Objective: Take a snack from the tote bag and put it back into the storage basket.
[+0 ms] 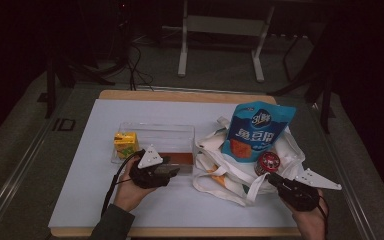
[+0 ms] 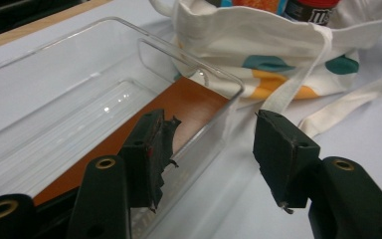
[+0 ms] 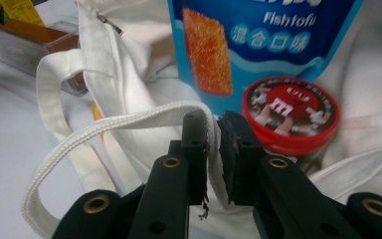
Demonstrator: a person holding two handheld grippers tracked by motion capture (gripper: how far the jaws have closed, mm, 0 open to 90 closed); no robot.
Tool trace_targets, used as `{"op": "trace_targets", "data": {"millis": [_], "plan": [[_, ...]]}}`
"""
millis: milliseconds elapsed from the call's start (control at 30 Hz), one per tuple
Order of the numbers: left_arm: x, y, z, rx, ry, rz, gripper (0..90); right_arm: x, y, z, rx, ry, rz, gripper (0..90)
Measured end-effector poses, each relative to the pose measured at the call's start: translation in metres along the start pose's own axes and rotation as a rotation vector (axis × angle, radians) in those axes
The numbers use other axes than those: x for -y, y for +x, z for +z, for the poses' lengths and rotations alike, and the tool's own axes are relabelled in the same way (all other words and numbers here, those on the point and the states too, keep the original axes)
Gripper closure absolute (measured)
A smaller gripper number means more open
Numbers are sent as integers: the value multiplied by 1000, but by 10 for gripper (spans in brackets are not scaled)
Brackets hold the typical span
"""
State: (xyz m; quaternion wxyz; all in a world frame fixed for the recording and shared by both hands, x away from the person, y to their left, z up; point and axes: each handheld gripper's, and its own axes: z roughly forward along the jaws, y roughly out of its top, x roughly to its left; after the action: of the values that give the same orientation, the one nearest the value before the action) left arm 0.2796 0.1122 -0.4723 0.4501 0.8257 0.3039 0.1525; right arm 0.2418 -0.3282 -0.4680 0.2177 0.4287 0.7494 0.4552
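White webbing handle [image 3: 129,122], centre frame, is pinched by the right gripper [image 3: 214,149], likely to lift the tote bag [image 1: 240,167]; left gripper [image 2: 209,154] stands spread astride the clear tray's [image 2: 189,64] wall.

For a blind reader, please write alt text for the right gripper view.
The right gripper pinches a white bag strap between its black jaws. Behind stand a blue snack pouch and a red-lidded candy tub in the white tote bag.
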Motion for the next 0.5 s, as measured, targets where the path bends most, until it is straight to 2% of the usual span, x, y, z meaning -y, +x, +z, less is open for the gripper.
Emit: {"op": "trace_targets", "data": {"millis": [67, 133, 300, 500], "plan": [[1, -1, 1, 5, 10, 3, 485, -6, -1, -3, -1, -2, -9, 770], [2, -2, 2, 4, 13, 5, 480, -9, -3, -5, -33, 4, -20, 740], [2, -4, 3, 10, 15, 7, 476, -16, -7, -13, -34, -8, -17, 724], [5, -7, 3, 19, 8, 12, 486, -21, -12, -14, -13, -16, -4, 706]]}}
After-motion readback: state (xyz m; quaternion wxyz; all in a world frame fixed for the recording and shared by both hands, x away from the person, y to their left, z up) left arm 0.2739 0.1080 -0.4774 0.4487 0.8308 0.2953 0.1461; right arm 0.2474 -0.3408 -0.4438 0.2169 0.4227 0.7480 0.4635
